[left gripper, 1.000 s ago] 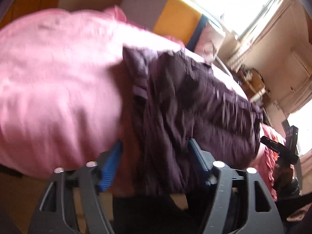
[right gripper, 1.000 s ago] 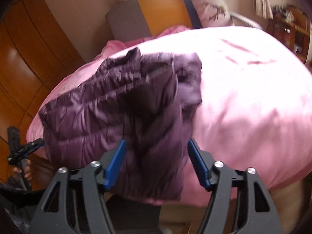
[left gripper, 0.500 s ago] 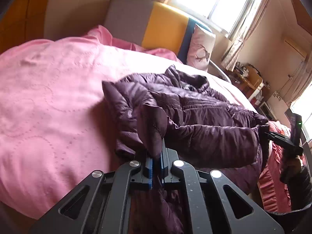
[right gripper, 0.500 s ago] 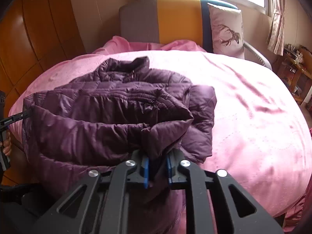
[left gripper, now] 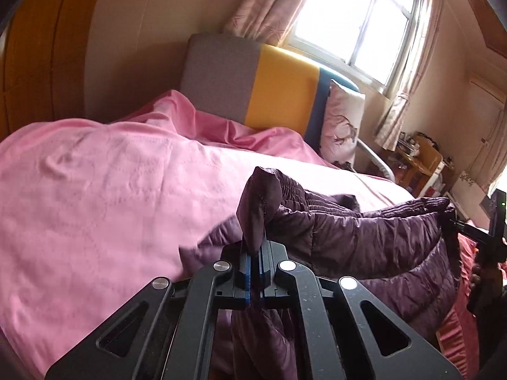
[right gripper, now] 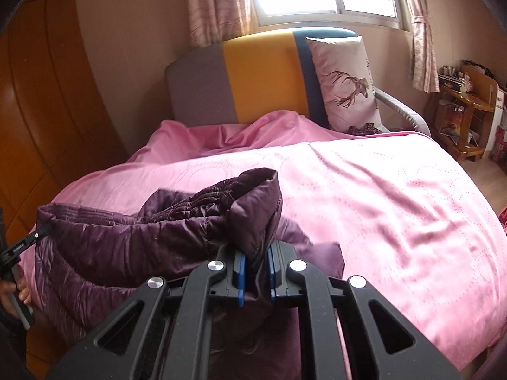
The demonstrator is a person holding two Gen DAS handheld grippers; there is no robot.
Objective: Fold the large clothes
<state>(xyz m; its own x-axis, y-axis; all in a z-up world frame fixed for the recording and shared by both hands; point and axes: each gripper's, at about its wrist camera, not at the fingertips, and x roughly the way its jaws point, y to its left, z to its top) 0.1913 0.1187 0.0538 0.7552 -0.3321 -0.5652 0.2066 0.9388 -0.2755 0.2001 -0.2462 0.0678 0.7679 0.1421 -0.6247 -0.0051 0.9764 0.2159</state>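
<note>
Two black claws with blue pads, left claw (left gripper: pixel 254 272) and right claw (right gripper: pixel 256 277), each clamped on an edge of the quilted dark purple puffer jacket (right gripper: pixel 133 240), jacket stretched between them, lifted over the pink-covered bed (right gripper: pixel 396 209), striped grey-yellow-blue headboard (right gripper: pixel 259 76) behind

Purple jacket (right gripper: pixel 152 247) of quilted cloth with soft sheen, pink bedspread (right gripper: pixel 396 209) of smooth cloth with stitched dots, matt black plastic left gripper (left gripper: pixel 255 272) with shiny metal pins, glossy wooden wardrobe (right gripper: pixel 47 110), matt cloth headboard (right gripper: pixel 253 79)
</note>
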